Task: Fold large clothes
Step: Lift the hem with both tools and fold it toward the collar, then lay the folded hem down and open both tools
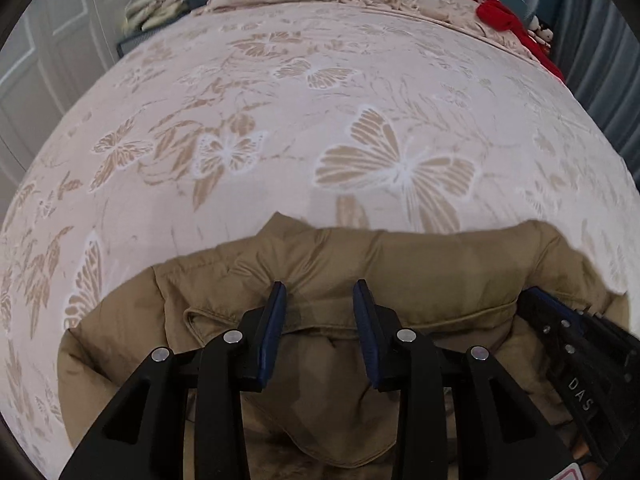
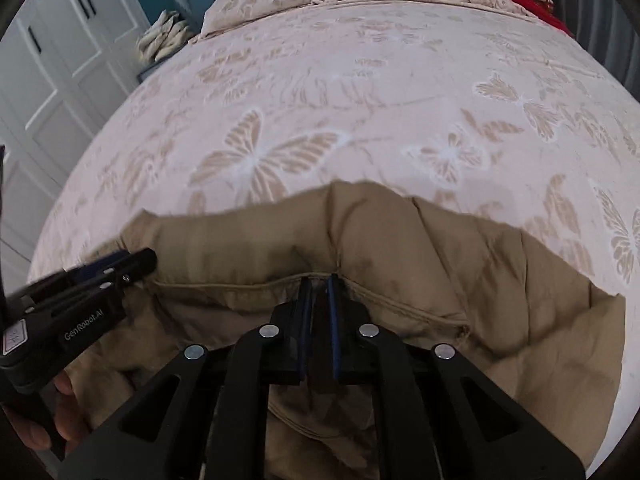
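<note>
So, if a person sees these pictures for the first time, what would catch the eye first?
Probably the tan padded jacket bunched at the near edge of the bed, with the right gripper shut on its seam and the left gripper beside it, fingers apart around a fold. Next, the pink bedspread with large butterflies, and red clothing by the pillows.

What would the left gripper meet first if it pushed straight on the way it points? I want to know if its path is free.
Not free: the left gripper would most likely meet the tan padded jacket first, its fabric already lying between the jaws. Depth is hard to judge.
</note>
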Available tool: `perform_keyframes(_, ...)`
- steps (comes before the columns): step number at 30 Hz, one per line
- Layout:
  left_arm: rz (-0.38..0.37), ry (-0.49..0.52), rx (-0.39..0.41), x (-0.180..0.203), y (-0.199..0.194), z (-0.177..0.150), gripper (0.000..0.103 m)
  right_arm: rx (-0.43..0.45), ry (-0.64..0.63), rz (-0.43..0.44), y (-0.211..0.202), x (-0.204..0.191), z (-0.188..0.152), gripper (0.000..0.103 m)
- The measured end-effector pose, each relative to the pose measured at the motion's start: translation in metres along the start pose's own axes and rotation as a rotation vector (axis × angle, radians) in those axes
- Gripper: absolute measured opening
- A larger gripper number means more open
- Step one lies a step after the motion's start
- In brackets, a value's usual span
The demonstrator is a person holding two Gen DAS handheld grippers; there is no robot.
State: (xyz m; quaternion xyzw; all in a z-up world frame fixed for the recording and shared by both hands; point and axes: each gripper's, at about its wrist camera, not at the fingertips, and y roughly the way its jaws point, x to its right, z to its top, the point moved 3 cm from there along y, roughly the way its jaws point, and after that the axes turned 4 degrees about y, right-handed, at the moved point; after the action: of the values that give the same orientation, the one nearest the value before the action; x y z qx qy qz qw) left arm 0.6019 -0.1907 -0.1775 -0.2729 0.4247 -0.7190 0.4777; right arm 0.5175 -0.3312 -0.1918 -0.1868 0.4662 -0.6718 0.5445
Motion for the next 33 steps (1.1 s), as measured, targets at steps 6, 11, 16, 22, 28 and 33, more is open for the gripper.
perform_keyframes(6, 0.062, 0.043, 0.066, 0.007, 0.011, -0.008, 0.032, 0.025, -0.014, -0.034, 0.008, -0.003, 0.002, 0.004)
perform_keyframes(11, 0.097, 0.065, 0.113, 0.011, 0.015, -0.013, 0.032, 0.153, -0.075, -0.048, -0.022, -0.015, 0.011, 0.007)
perform_keyframes(16, 0.078, 0.044, 0.139, 0.008, 0.015, -0.014, 0.032, 0.084, -0.036, -0.034, 0.000, -0.008, 0.019, 0.004)
perform_keyframes(22, 0.066, 0.032, 0.166, 0.007, 0.015, -0.016, 0.033, 0.066, -0.044, -0.033, 0.017, -0.006, 0.003, 0.003)
perform_keyframes(28, 0.082, 0.033, 0.194, 0.009, 0.016, -0.019, 0.033, 0.091, -0.051, -0.038, 0.025, -0.005, -0.003, 0.003)
perform_keyframes(33, 0.110, 0.039, 0.219, 0.012, 0.017, -0.021, 0.033, 0.115, -0.058, -0.038, 0.027, -0.005, -0.007, 0.003)
